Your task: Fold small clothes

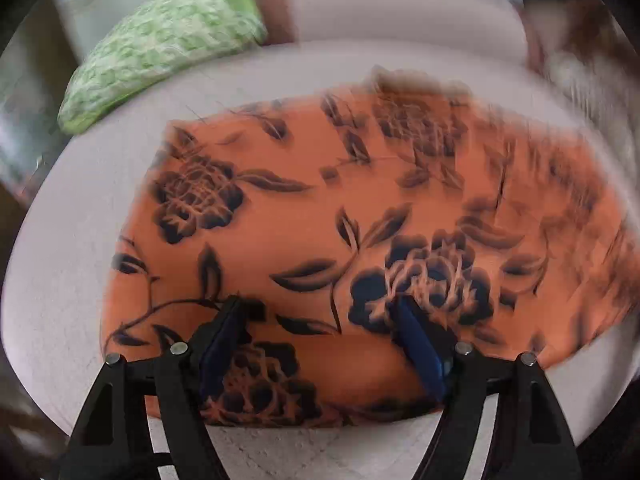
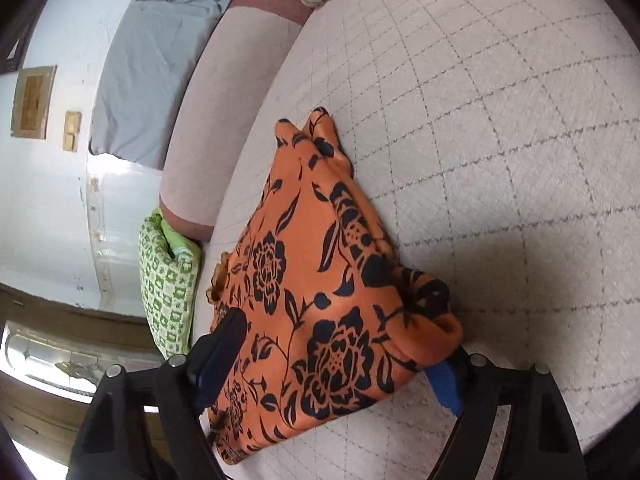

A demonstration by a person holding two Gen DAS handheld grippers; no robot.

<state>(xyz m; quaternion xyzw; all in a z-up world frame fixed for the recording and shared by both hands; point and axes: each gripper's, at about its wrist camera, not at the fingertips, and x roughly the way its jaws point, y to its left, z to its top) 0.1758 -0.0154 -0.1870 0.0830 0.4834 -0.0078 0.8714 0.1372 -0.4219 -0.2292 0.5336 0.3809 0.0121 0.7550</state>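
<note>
An orange garment with black flower print (image 1: 320, 220) lies folded on the pale quilted bed (image 1: 60, 280). My left gripper (image 1: 320, 308) is open just above its near part, jaws wide apart with nothing between them. In the right wrist view the same garment (image 2: 312, 272) lies as a folded wedge. My right gripper (image 2: 340, 344) is open, its jaws standing on either side of the garment's near end. The right finger (image 2: 444, 384) is partly hidden under a rolled fold.
A green patterned pillow (image 1: 160, 48) lies at the bed's far left edge and also shows in the right wrist view (image 2: 168, 280). A pinkish bolster (image 2: 216, 120) and a grey sheet (image 2: 152, 72) lie beyond. The quilted bed surface (image 2: 500, 140) stretches to the right.
</note>
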